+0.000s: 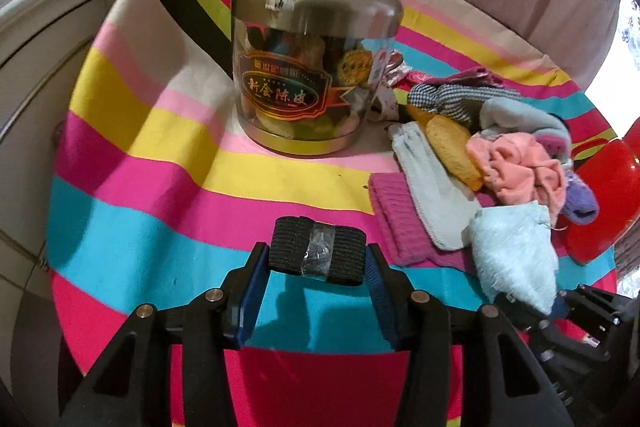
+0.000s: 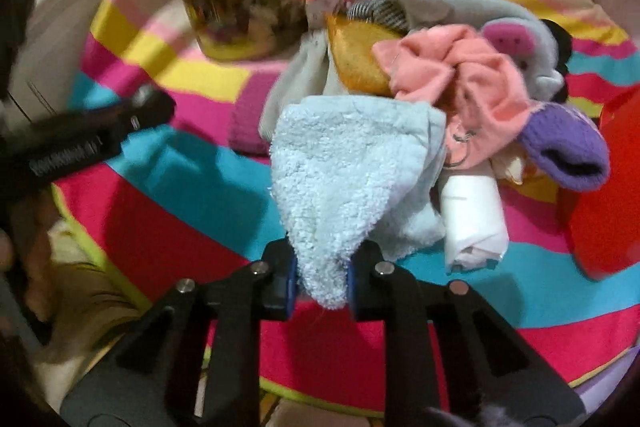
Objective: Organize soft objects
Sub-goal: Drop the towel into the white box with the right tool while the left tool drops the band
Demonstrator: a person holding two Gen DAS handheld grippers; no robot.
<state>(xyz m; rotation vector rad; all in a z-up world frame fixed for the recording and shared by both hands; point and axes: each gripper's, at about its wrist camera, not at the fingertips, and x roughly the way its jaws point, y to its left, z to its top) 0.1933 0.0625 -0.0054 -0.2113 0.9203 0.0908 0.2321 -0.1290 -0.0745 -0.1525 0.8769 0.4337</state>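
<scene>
Soft objects (image 1: 500,155) lie heaped on the striped desk (image 1: 132,211), right of the metal-lidded jar (image 1: 312,67). Your left gripper (image 1: 316,259) has its fingers clenched on a black rolled band (image 1: 316,247), raised above the cloth. Your right gripper (image 2: 322,277) pinches the pale blue fleece cloth (image 2: 344,179) at the heap's near edge.

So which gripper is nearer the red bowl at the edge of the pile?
Right. The right gripper, pinching the pale blue towel, sits just beside the red bowl; the left gripper, holding the black roll, is farther off.
</scene>
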